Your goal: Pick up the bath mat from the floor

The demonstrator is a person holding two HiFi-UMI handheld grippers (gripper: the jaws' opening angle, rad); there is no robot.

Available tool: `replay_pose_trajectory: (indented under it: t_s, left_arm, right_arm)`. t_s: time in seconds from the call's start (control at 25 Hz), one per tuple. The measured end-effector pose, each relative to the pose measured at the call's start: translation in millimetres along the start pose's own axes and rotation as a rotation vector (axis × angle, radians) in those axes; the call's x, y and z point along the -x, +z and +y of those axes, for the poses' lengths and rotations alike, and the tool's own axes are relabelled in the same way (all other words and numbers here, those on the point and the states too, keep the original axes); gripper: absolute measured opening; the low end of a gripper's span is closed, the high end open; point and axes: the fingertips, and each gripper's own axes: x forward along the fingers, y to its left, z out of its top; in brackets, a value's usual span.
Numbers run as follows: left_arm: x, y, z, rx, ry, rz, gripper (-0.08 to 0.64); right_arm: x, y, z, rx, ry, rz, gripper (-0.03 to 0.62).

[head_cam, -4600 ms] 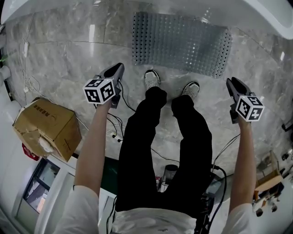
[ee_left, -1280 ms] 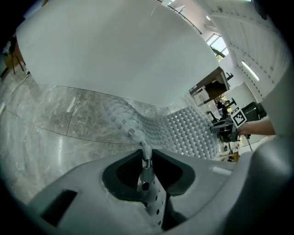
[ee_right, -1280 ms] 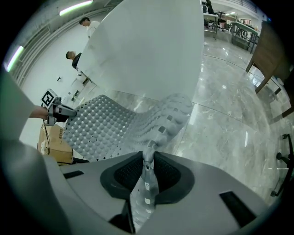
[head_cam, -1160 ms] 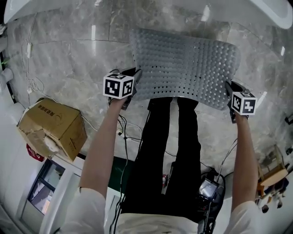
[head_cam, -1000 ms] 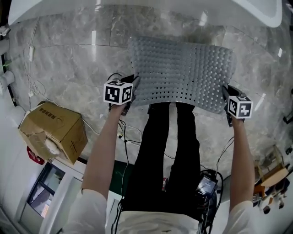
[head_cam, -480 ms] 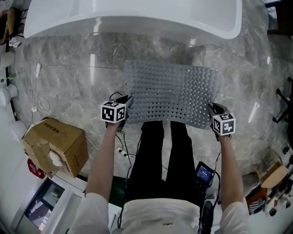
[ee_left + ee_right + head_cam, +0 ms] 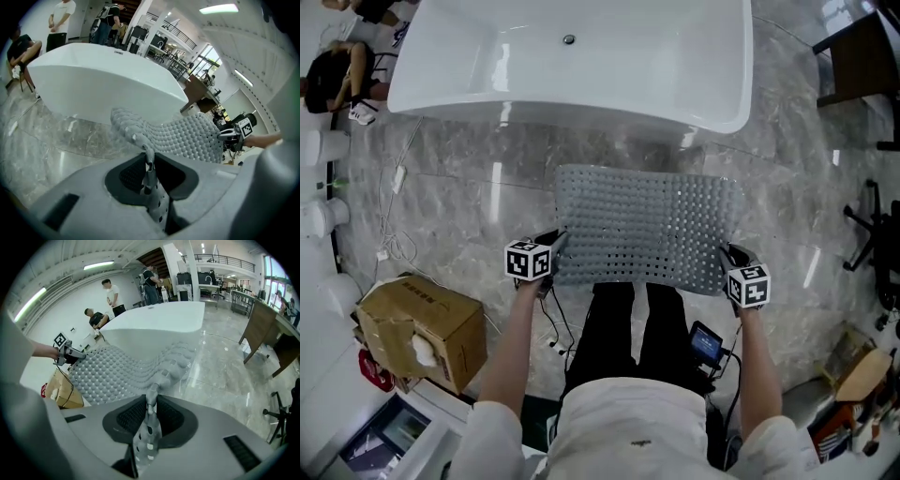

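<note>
**Bath mat** (image 7: 649,225): grey, covered in rows of round nubs, with small holes punched along its near edge. We record it lifted clear of the floor and spread wide between the two grippers, in front of the person's legs. Its far edge sags and ripples in both gripper views.

**Left gripper** (image 7: 555,242): clenched on the mat's near left corner. We see the thin perforated edge pinched upright between the dark pads.

**Right gripper** (image 7: 727,251): clenched likewise on the near right corner, with the mat edge standing between its pads.

**Floor** (image 7: 459,187): glossy grey veined marble, showing beneath and around the mat.

**Bathtub** (image 7: 572,56): white and freestanding, with a drain in its basin. We place it just beyond the mat's far edge.

**Trousers** (image 7: 619,323): black, directly below the mat's near edge in the head view.

**Handheld device** (image 7: 706,343): has a lit screen and sits at the person's right hip, with cords trailing from it.

**Cardboard box** (image 7: 422,323): brown, torn open at one side, on the floor to the left and well apart from the mat.

**Cables** (image 7: 394,239): white, loose on the floor between the box and the tub.

**Office chair** (image 7: 867,234): black, only partly visible at the right edge.

**People** (image 7: 110,291): we note one standing and one sitting low beyond the tub.
</note>
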Motion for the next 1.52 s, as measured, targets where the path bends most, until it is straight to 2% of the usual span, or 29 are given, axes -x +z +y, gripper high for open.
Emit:
replay_pose_trajectory:
  t_s: [0.24,0.52,0.76,0.96,1.04,1.2,1.52]
  left_arm:
    - [57,47,-10,0.044,0.002,-0.108,0.063]
    - [116,93,-13,0.020,0.022,-0.194,0.061]
    - [148,124,-20,0.048,0.024,-0.301,0.061]
    - [171,148,-23,0.052,-0.003,-0.381,0.058]
    - [183,166,-28,0.030,-0.013,-0.409,0.057]
    - [221,214,-50,-0.070,-0.037,-0.500,0.057]
    - [289,290,-73,-0.206,-0.050,-0.647,0.055]
  right_arm:
    - [50,53,-1,0.019,-0.034,-0.094,0.069]
    - [94,113,5,0.058,-0.104,-0.195,0.067]
    - [134,162,7,0.111,-0.144,-0.290,0.067]
    - [170,196,9,0.141,-0.181,-0.361,0.064]
    - [181,214,10,0.161,-0.198,-0.393,0.061]
    - [205,253,19,0.208,-0.226,-0.466,0.061]
    - [266,321,29,0.242,-0.295,-0.629,0.061]
